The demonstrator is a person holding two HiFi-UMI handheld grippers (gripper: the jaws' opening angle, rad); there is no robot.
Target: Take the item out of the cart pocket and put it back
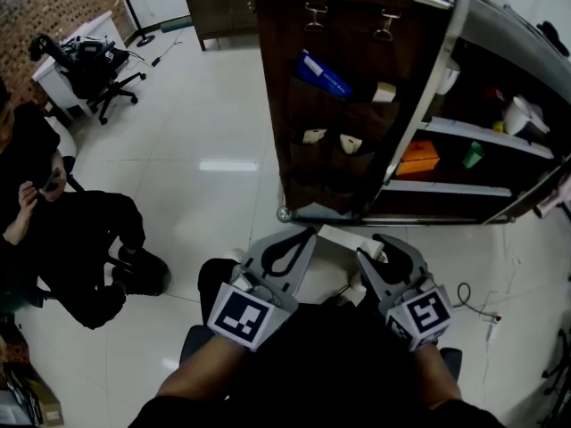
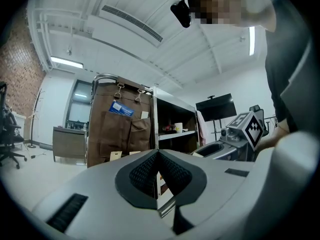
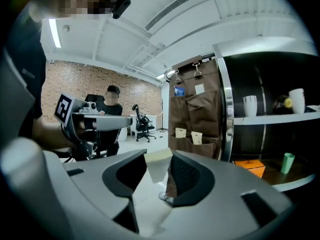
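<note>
Right gripper view: your right gripper (image 3: 159, 158) has its jaws clamped on the cream item (image 3: 158, 168), well clear of the cart pocket (image 3: 204, 148). Left gripper (image 2: 157, 155): jaws pinched together, empty. Square up over the pocket mouth, then slide straight down.

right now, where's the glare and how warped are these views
Head view: a ceiling light glares off the glossy floor, and the cart frame bows. Left gripper view: strong fisheye, black corners, a bright light strip. Right gripper view: same fisheye; the beige item between the jaws is evenly lit.
</note>
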